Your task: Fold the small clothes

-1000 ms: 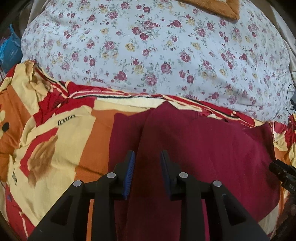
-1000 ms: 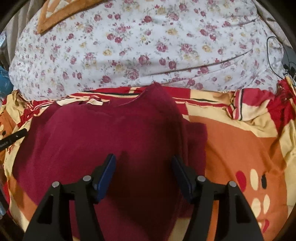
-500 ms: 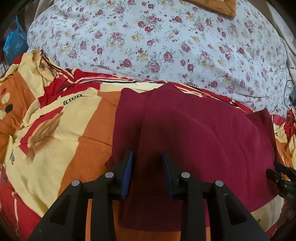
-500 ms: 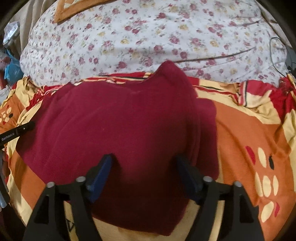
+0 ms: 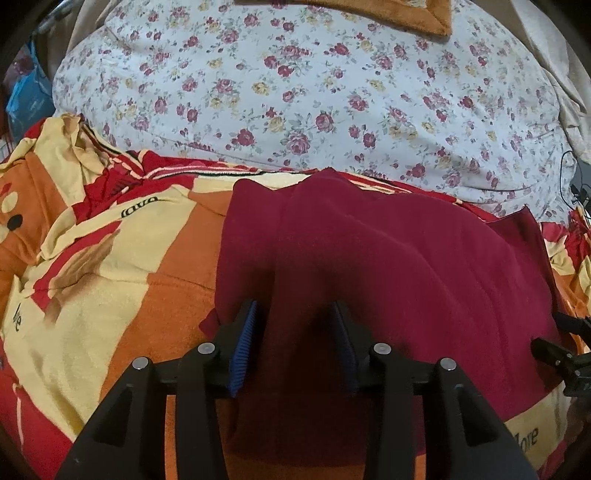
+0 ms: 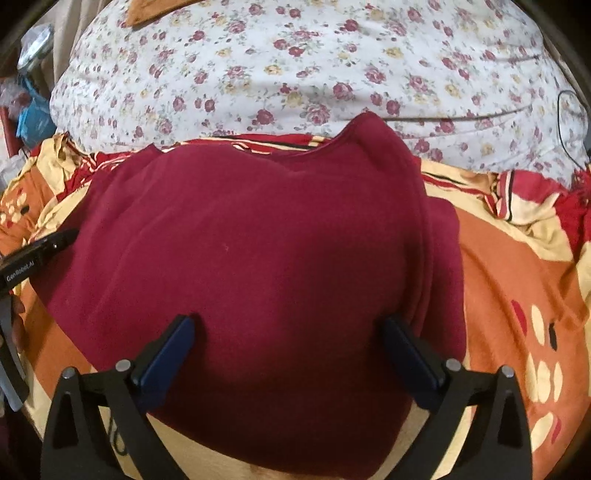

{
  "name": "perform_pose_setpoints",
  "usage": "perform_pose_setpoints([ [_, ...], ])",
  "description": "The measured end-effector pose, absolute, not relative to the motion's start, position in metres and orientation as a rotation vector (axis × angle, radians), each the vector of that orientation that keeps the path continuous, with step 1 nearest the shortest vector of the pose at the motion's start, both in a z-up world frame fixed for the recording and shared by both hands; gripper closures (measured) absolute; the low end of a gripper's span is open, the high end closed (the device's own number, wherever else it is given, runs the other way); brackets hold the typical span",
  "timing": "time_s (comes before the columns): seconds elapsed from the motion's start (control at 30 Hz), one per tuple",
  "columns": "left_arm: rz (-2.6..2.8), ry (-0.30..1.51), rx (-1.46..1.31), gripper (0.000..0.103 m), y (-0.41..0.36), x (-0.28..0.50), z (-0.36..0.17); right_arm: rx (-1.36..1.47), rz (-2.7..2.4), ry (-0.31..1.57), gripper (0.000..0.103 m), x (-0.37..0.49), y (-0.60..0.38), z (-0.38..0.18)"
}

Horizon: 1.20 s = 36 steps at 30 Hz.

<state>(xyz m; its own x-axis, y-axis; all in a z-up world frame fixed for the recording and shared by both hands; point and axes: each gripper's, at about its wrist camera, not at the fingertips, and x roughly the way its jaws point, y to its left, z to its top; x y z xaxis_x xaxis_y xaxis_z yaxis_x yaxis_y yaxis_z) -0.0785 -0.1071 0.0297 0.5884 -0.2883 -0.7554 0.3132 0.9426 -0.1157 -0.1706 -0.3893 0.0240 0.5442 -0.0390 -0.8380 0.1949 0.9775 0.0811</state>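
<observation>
A dark red garment (image 5: 388,266) lies spread on an orange, yellow and red blanket (image 5: 110,280); it also fills the right wrist view (image 6: 258,240). Its side parts are folded inward, leaving long fold edges. My left gripper (image 5: 295,314) is open above the garment's left fold. My right gripper (image 6: 288,325) is wide open above the garment's near right part. Neither holds cloth. The right gripper's tip shows at the left view's right edge (image 5: 565,350), and the left gripper's body at the right view's left edge (image 6: 33,258).
A large floral white pillow (image 5: 314,92) lies just behind the garment (image 6: 295,66). An orange cloth (image 5: 369,14) sits on top of it. Blue bags (image 5: 26,96) are at the far left. A black cable (image 6: 569,122) lies at the right.
Both grippers have pulled back toward me and risen, so more of the garment and its near hem shows. The left jaws have opened a little wider. The garment has not moved.
</observation>
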Motion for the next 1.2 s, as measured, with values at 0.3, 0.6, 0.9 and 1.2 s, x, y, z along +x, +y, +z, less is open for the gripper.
perform_pose_setpoints([
  [0.3,-0.344,0.839,0.041,0.071,-0.108,-0.082,0.028,0.144,-0.18,0.986,0.001,-0.169,-0.381,0.034],
  [0.6,-0.335,0.827,0.058,0.07,-0.111,-0.084,0.028,0.246,-0.172,0.937,0.001,-0.162,-0.379,0.047],
  [0.9,-0.33,0.823,0.072,0.07,-0.112,-0.084,0.027,0.144,-0.216,0.96,0.0,-0.156,-0.366,0.024],
  [1.2,-0.329,0.823,0.077,0.069,-0.113,-0.084,0.027,0.163,-0.192,0.943,0.001,-0.152,-0.362,0.042],
])
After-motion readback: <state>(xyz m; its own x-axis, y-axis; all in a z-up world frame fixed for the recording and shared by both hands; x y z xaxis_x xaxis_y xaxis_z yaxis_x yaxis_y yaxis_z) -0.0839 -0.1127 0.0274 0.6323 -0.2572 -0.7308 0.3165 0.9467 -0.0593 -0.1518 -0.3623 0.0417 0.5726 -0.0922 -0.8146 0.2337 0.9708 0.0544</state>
